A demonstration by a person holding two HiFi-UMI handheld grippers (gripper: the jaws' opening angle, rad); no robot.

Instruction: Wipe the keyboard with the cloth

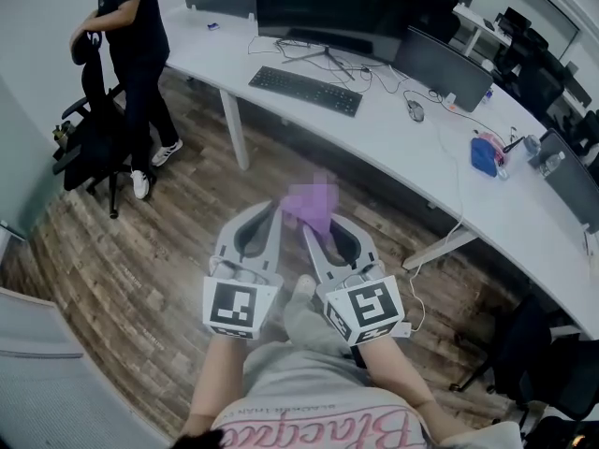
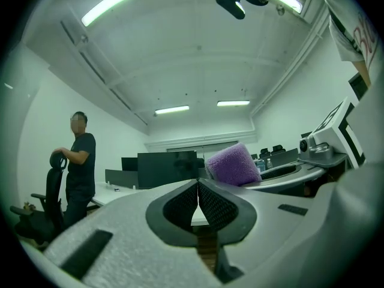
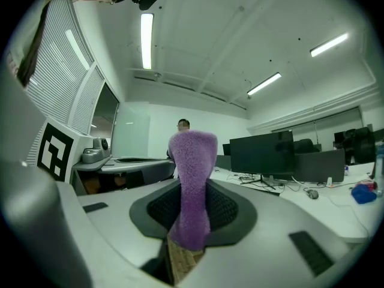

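The black keyboard [image 1: 304, 90] lies on the long white desk [image 1: 402, 162], in front of a dark monitor [image 1: 328, 7] and well ahead of both grippers. My right gripper [image 1: 309, 228] is shut on a fuzzy purple cloth [image 1: 314, 204], which stands up from between its pads [image 3: 225, 212]. In the right gripper view the cloth [image 3: 192, 179] fills the middle. My left gripper [image 1: 272, 210] is held close beside it at the left, its pads [image 2: 180, 204] pressed together with nothing between them. The cloth [image 2: 234, 164] shows just to its right. Both grippers hang over the wood floor.
A person [image 1: 131, 54] stands at the far left beside a black office chair [image 1: 89, 129]. On the desk are a mouse [image 1: 416, 110], cables and a blue object [image 1: 484, 154]. A white desk leg [image 1: 234, 129] stands between me and the keyboard. More monitors [image 1: 440, 64] line the right.
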